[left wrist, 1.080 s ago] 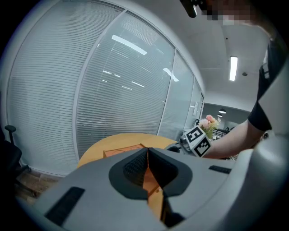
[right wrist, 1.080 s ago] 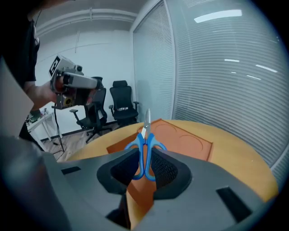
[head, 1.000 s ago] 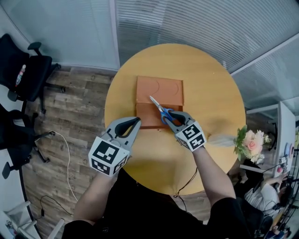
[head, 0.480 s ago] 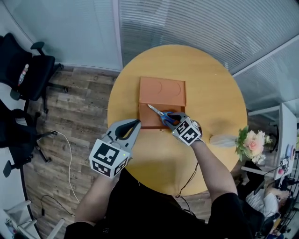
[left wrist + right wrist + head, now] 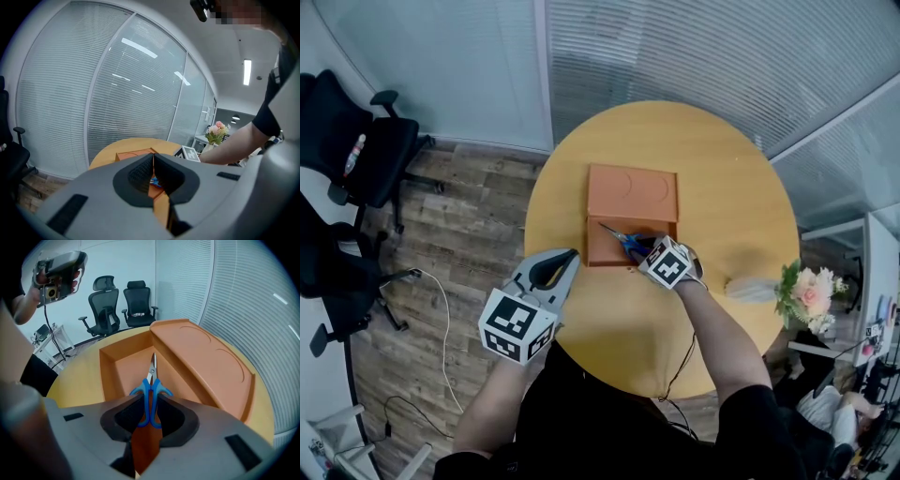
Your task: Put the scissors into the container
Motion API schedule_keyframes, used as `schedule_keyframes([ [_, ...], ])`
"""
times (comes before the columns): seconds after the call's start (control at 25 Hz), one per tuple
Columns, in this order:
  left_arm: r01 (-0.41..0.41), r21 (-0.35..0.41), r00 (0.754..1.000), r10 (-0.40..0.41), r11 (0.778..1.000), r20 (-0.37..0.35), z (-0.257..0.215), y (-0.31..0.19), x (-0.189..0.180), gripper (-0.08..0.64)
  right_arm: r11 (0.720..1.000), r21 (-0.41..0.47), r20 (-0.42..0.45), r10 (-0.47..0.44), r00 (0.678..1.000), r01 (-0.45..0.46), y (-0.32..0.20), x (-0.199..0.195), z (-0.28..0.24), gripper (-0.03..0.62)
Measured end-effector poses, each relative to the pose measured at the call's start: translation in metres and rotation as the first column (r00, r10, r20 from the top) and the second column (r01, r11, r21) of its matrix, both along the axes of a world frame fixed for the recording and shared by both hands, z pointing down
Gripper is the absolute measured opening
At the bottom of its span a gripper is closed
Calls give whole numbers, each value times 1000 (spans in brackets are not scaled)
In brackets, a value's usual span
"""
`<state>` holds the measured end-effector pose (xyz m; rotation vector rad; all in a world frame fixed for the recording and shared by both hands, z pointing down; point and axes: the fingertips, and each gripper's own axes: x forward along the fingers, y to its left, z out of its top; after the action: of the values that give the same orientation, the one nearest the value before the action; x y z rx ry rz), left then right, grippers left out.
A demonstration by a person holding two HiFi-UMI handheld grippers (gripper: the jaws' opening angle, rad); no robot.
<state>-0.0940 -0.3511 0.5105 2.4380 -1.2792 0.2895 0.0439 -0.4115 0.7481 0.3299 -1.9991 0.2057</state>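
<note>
Blue-handled scissors (image 5: 151, 380) clamped in right gripper (image 5: 150, 401) jaws over orange rectangular container (image 5: 107, 376); left gripper (image 5: 153, 161) jaws together, empty.

My head view looked steeply down on the round bench (image 5: 731, 187) from well above. The right gripper view rode close behind its fingers (image 5: 180, 420), facing into the container (image 5: 201, 357); the left, behind its fingers (image 5: 138, 176), faced that same container from farther back.
</note>
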Motion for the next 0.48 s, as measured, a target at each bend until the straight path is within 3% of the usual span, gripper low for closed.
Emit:
schedule_keyframes([
  [0.48, -19, 2, 1000, 19, 1000, -3, -4, 3, -10, 15, 989, -90, 19, 120, 993, -117, 2, -2, 0, 117],
])
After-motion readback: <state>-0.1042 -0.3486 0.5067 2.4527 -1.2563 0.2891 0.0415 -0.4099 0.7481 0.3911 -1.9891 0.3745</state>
